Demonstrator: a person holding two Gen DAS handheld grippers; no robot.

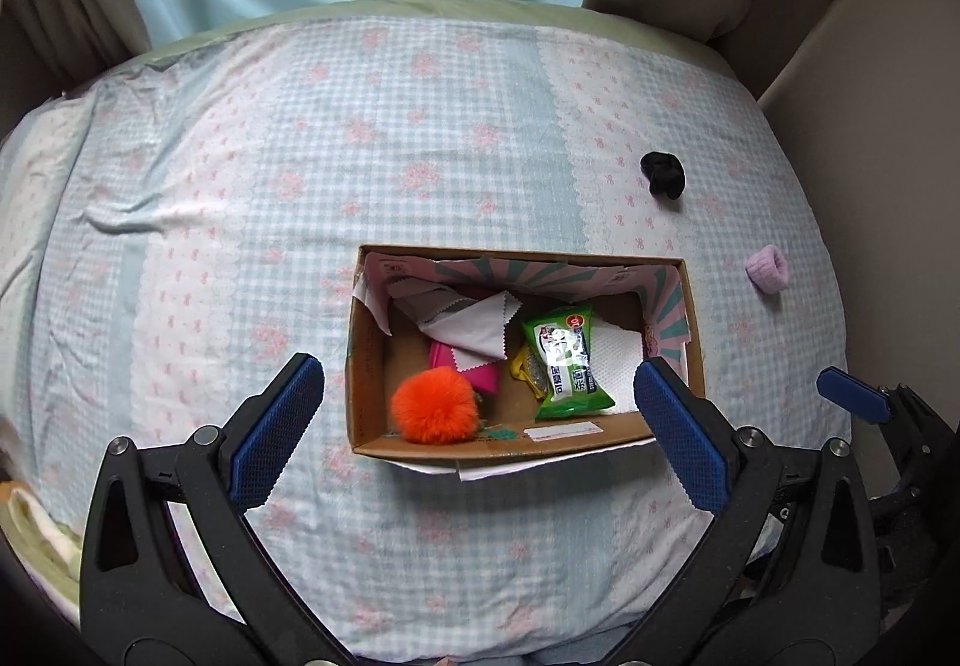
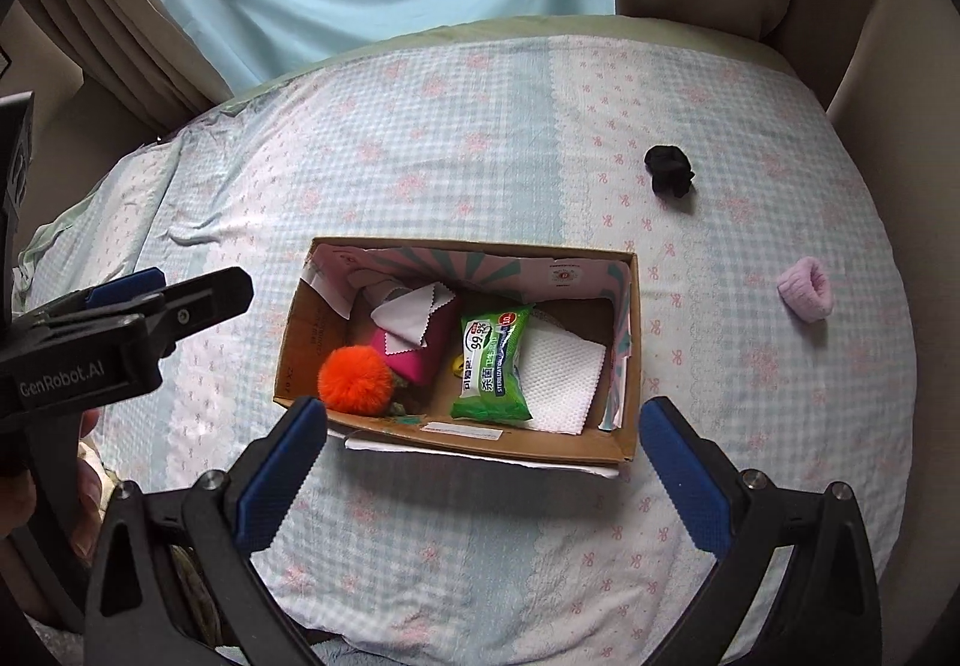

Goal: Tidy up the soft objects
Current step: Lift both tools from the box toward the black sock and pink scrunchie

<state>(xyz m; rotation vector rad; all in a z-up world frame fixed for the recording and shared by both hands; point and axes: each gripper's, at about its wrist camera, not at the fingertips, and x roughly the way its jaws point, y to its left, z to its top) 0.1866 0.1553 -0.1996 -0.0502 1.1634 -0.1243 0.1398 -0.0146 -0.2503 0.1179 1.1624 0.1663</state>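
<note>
Both grippers, left (image 1: 480, 426) and right (image 2: 483, 462), are held spread and empty above the bed (image 2: 420, 516). A pompom (image 2: 353, 379), wipes (image 2: 493, 363) and cloths are seen inside the box (image 2: 456, 441); two scrunchies, black (image 2: 669, 169) and pink (image 2: 806, 288), are left on the bedsheet to its right

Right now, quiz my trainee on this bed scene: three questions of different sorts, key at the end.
1. True or false: the orange pompom lies inside the cardboard box.
2. Which lies nearer the box: A) black scrunchie or B) pink scrunchie?
3. Fill in: the left gripper and right gripper are both ____, holding nothing.

Key:
1. True; it sits beside the pink pouch.
2. B; both lie loose on the bedsheet.
3. Open.
</note>
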